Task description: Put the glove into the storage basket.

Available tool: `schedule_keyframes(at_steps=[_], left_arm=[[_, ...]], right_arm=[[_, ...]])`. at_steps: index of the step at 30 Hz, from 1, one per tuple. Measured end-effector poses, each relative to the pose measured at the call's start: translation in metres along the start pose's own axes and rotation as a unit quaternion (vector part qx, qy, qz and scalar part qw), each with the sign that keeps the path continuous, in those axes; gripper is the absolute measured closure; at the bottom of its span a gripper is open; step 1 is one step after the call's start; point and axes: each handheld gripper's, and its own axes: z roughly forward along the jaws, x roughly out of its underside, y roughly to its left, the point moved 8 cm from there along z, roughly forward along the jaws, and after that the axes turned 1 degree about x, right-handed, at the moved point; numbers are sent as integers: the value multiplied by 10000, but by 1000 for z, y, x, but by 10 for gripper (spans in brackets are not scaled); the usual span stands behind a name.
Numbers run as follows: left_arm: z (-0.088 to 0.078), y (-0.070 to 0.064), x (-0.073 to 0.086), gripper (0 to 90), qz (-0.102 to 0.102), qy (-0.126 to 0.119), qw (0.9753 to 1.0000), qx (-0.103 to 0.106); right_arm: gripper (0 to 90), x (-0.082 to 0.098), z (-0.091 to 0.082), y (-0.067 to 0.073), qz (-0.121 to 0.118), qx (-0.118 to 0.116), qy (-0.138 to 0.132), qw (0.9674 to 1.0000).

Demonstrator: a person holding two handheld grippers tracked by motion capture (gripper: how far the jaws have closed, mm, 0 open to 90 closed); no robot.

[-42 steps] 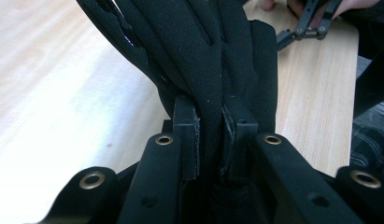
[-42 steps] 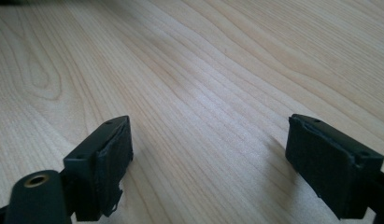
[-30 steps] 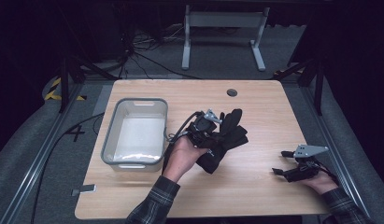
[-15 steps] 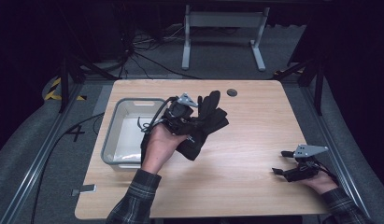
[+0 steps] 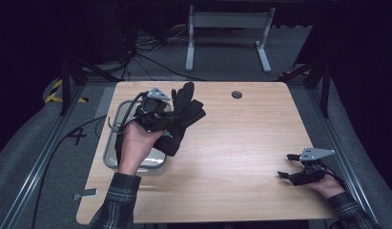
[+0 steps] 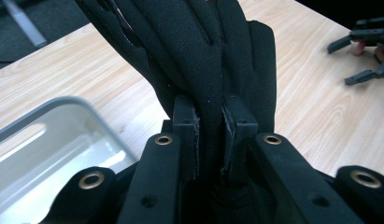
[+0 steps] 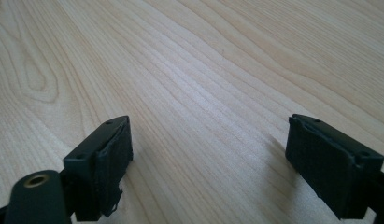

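A black fabric glove (image 5: 181, 117) hangs in the air above the right edge of a grey metal tray (image 5: 112, 157). My left gripper (image 5: 166, 118) is shut on it. In the left gripper view the glove (image 6: 199, 56) rises from between the two pads (image 6: 186, 135), pinched tight, and the tray (image 6: 45, 144) lies below at the left. My right gripper (image 5: 286, 166) rests low at the table's right front, open, with nothing between its fingers. In the right gripper view its pads (image 7: 103, 163) stand wide apart over bare wood.
The wooden table (image 5: 232, 143) has a round cable hole (image 5: 237, 94) near its far edge. A small grey tag (image 5: 86, 194) sticks out at the front left corner. A white frame (image 5: 227, 28) and cables lie on the floor beyond.
My left gripper has carried the glove leftward and farther back, from the table's middle to above the tray's right edge. The right gripper has stayed in place.
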Motion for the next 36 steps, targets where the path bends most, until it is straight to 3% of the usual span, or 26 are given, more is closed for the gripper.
schedule_keyframes(at_steps=[7, 16, 30, 36], left_arm=[[-11, 19, 15, 786, -241, -45, 9996, -156], [-13, 42, 36, 785, -542, 53, 9981, -277], [12, 73, 77, 783, -935, 388, 9946, -226], [26, 93, 98, 781, -1140, 524, 9919, -203]], right_arm=[[153, 0, 0, 0, 8, 5, 4, 10000], [153, 0, 0, -1, 12, 24, 4, 10000], [153, 0, 0, -1, 34, 40, 6, 10000], [153, -1, 1, -2, 45, 58, 4, 10000]])
